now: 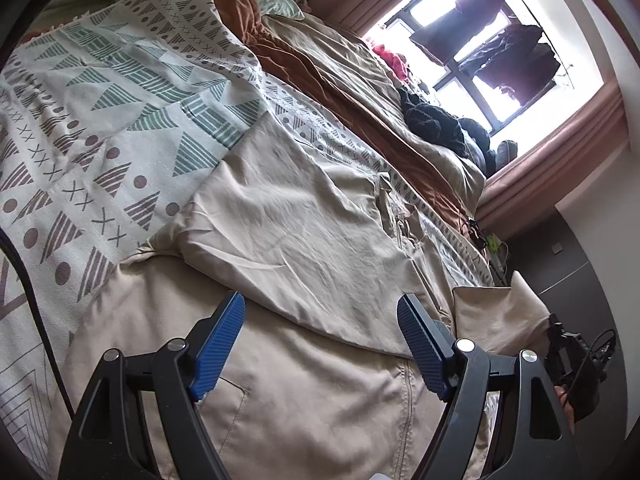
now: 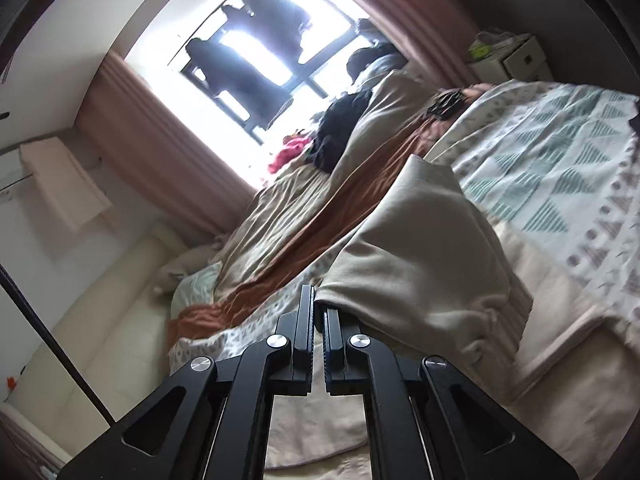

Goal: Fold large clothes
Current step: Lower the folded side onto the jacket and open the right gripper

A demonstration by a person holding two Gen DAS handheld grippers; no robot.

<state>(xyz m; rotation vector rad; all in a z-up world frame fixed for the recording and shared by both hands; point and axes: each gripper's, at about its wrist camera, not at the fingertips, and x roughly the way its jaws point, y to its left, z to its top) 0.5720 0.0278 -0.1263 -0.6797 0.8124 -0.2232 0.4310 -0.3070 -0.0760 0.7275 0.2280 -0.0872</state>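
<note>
Left tongs (image 1: 320, 320): blue-padded fingers spread wide, nothing between them, hovering just above the jacket.
Right tongs (image 2: 316, 320): fingers pressed nearly together, pinching an edge of the jacket's lifted part.
Jacket (image 1: 288, 216): large, beige, with a zip; spread on the bed, one part folded over the body, creased.
Lifted part (image 2: 420, 248): raised clear of the bed, hanging in a fold from the right tongs.
Bed cover (image 1: 100, 112): white with green and brown triangles, dots and crosses; lies under the jacket.
Blanket (image 1: 320, 80): rust-brown, bunched along the far side of the bed beside tan bedding.
Dark clothes (image 1: 436, 120): heaped near the window.
Window (image 1: 460, 40): bright, garments hanging outside, pink curtains on both sides.
</note>
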